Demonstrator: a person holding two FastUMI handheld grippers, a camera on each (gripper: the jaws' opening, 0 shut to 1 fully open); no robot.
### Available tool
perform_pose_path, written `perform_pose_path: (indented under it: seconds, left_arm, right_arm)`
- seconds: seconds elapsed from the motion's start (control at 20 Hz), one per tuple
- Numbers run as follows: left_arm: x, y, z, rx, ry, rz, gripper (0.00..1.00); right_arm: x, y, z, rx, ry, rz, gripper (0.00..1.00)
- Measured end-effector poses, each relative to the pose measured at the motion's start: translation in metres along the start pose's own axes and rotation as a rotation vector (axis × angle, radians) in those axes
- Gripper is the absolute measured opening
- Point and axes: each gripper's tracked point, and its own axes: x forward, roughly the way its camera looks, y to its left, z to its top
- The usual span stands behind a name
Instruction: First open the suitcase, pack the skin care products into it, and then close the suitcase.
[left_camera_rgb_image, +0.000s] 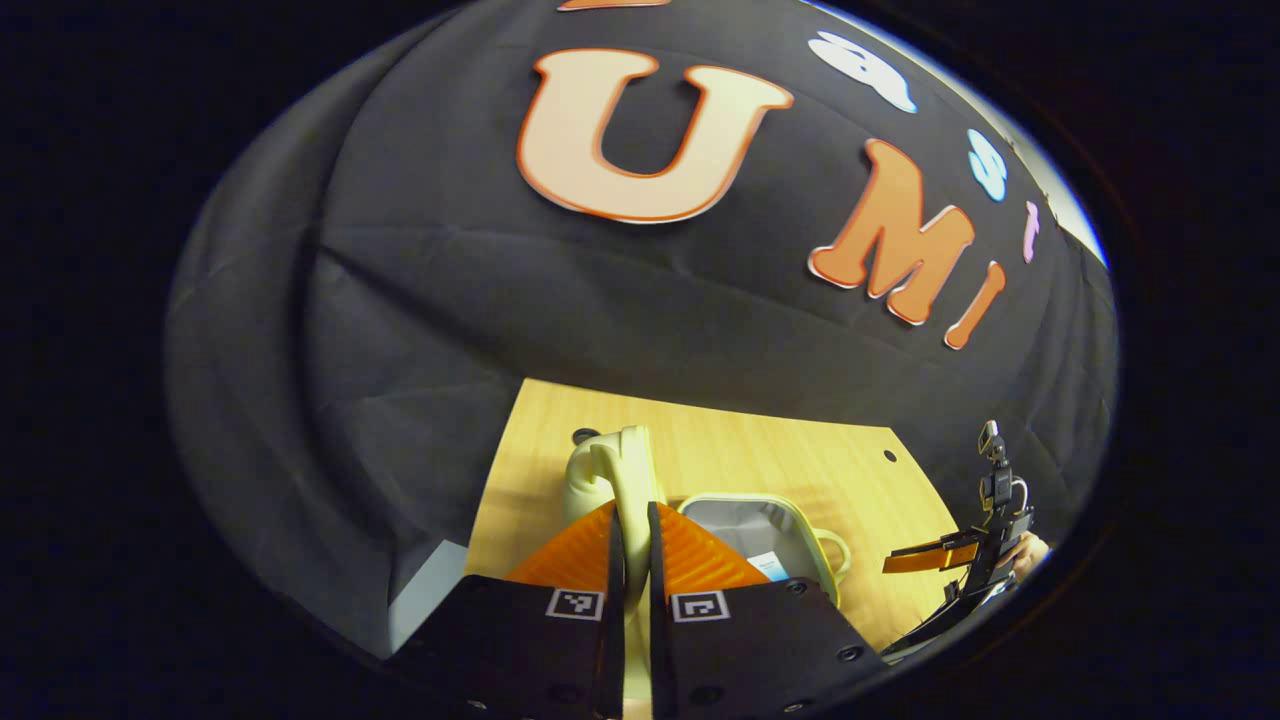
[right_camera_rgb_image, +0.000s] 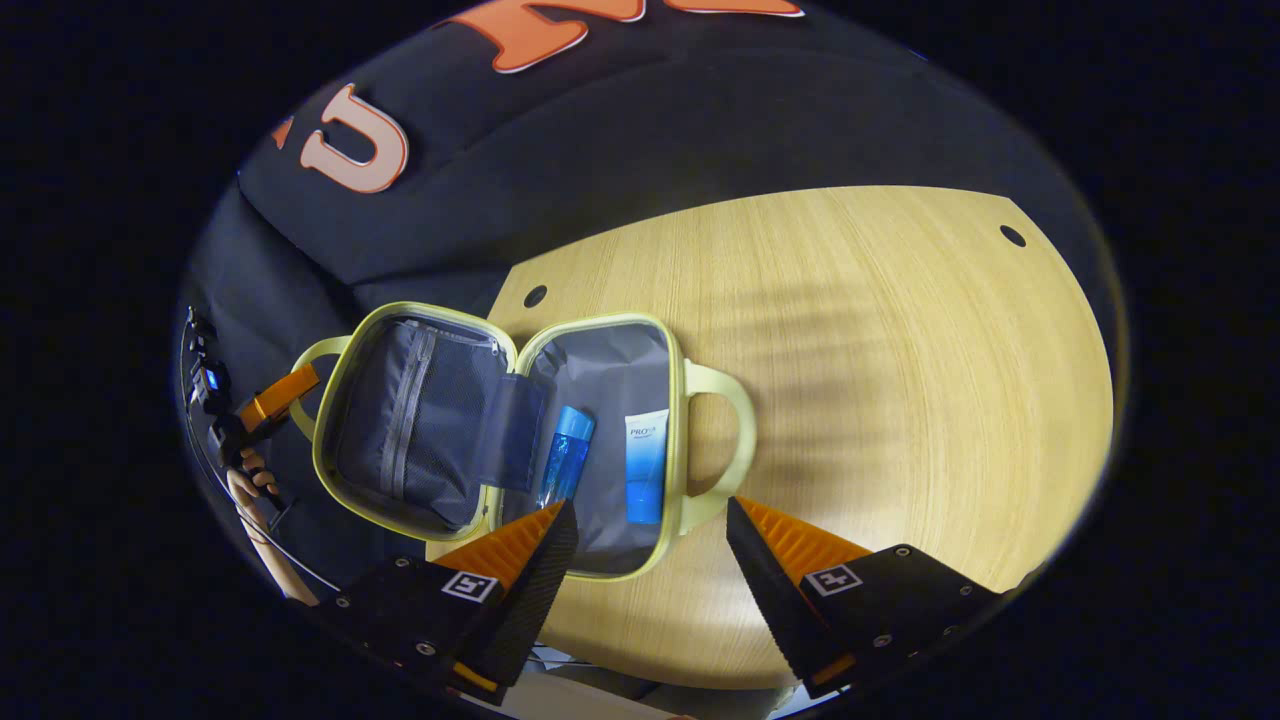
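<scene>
In the left gripper view, black cloth rises behind a pale wooden worktop. The left claw is pinched on the handle of the suitcase lid.

In the right gripper view, the suitcase lies open near the worktop's left edge, blue bottle and tube already inside; closing remains. The right claw gapes empty above it, with bare worktop to the right.

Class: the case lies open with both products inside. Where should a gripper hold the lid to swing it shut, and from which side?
Grip the lid's loop handle at its outer edge, coming from the lid side: farthest from the hinge, thin enough to pinch. The left gripper is shut on it.
</scene>
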Motion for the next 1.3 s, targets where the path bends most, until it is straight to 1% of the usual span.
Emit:
perform_pose_path:
  seconds: [0.15, 0.3, 0.5, 0.7, 0.85, 1.0, 1.3]
  left_arm:
    - [0.004, -0.060, 0.010, 0.079, 0.008, 0.010, 0.10]
    - [0.017, -0.111, 0.009, 0.128, 0.035, 0.028, 0.10]
    - [0.038, -0.170, -0.006, 0.195, 0.070, 0.033, 0.11]
    - [0.068, -0.222, -0.025, 0.236, 0.107, 0.027, 0.11]
    - [0.105, -0.257, -0.055, 0.264, 0.160, -0.001, 0.11]
    - [0.138, -0.292, -0.091, 0.268, 0.234, -0.027, 0.11]
    - [0.213, -0.344, -0.183, 0.271, 0.389, -0.032, 0.11]
  right_arm:
    - [-0.025, -0.033, 0.014, -0.007, -0.047, 0.008, 0.95]
    - [-0.050, -0.066, 0.020, -0.001, -0.085, 0.012, 0.96]
    - [-0.083, -0.108, 0.025, 0.029, -0.114, 0.016, 0.96]
    - [-0.100, -0.141, 0.020, 0.046, -0.127, 0.015, 0.96]
    - [-0.114, -0.161, 0.016, 0.054, -0.137, 0.008, 0.96]
    - [-0.122, -0.184, 0.011, 0.076, -0.144, -0.004, 0.96]
    - [-0.128, -0.222, -0.005, 0.133, -0.133, -0.029, 0.96]
